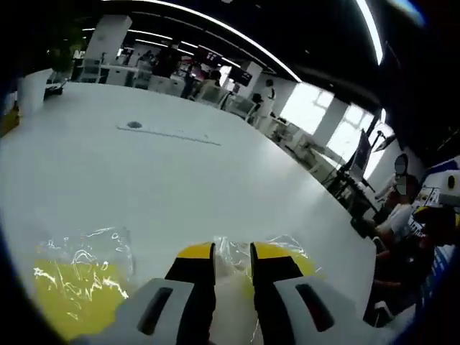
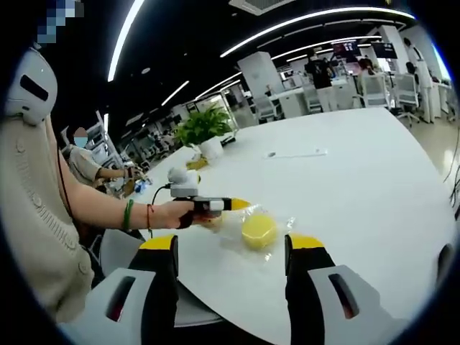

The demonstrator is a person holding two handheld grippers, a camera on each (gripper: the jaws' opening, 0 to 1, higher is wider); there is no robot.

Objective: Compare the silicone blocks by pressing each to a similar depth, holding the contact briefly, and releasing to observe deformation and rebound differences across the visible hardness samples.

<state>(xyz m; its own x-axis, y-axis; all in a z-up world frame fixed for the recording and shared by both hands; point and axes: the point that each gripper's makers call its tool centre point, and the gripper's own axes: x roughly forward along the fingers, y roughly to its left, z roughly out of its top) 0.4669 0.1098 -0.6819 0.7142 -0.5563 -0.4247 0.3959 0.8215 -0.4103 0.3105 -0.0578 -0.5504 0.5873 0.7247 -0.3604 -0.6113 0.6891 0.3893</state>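
The left gripper (image 2: 241,205), jaws nearly closed, reaches the bagged yellow silicone block (image 2: 259,231) on the white table (image 2: 359,180), far nearer than the wide-open right gripper (image 2: 233,248), held back.

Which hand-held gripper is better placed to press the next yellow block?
Left, probably. The left hand-held gripper is down at the table with its nearly shut jaws right over a bagged yellow silicone block. The right hand-held gripper hangs back, jaws wide open.
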